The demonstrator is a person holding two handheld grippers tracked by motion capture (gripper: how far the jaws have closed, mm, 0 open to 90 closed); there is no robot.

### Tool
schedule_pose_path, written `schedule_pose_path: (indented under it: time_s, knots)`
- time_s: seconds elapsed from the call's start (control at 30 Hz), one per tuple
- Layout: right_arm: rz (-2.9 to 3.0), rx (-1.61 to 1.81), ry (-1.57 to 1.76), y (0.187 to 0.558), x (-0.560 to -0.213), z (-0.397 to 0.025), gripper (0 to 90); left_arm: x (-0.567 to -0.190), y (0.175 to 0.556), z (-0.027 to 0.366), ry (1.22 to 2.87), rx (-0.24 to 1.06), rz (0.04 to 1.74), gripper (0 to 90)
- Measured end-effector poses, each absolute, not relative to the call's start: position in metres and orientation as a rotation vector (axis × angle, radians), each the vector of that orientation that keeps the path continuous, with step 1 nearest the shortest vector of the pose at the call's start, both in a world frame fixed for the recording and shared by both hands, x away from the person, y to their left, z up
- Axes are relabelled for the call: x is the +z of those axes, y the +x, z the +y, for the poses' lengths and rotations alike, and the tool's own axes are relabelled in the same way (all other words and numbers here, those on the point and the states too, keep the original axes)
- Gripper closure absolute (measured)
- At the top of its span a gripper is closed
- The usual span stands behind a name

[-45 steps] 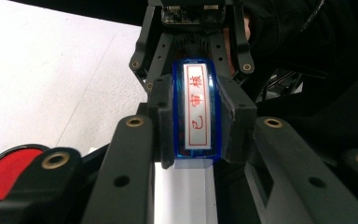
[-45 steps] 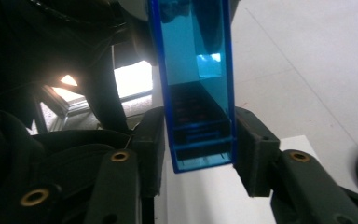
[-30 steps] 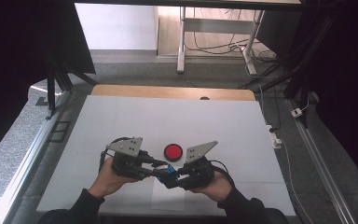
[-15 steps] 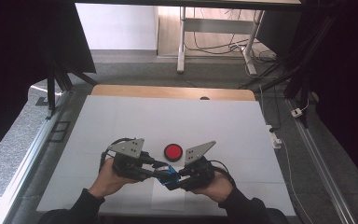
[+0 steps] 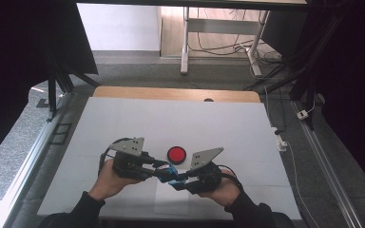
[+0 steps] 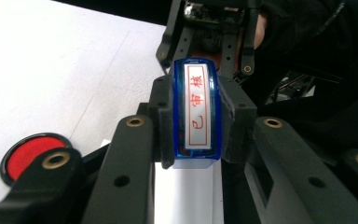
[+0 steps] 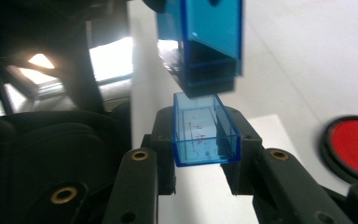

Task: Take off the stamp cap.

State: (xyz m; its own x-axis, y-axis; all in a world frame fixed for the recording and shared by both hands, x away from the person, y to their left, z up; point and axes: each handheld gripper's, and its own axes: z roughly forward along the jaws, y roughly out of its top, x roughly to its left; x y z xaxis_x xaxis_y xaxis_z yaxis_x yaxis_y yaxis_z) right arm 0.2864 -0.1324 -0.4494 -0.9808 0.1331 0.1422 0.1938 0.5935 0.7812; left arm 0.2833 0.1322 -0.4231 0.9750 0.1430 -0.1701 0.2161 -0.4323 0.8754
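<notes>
A blue see-through stamp (image 6: 196,112) with a white label in red characters sits clamped between the jaws of my left gripper (image 6: 196,128). My right gripper (image 7: 205,151) is shut on the stamp's clear blue cap (image 7: 205,137). The stamp body (image 7: 205,37) hangs just beyond the cap's open mouth, a small gap apart. In the high view the left gripper (image 5: 156,167) and right gripper (image 5: 177,180) point at each other, tips nearly meeting around the blue stamp (image 5: 168,172). A round red ink pad (image 5: 176,154) lies on the table just behind them.
The white table (image 5: 123,123) stretches far ahead and to both sides, with a wooden strip (image 5: 171,93) at its far edge. A small white sheet (image 5: 171,202) lies under the grippers near the front edge. A metal rail (image 5: 24,171) runs along the left side.
</notes>
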Motion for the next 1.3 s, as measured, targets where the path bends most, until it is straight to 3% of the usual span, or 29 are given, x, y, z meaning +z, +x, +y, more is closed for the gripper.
schedule_pose_path:
  time_s: [1.3]
  knots:
    - [-2.872,-1.451,-0.648,0.275,-0.445,-0.19,68.4,-0.428,0.29,0.141,2.119,0.122,0.529,69.9]
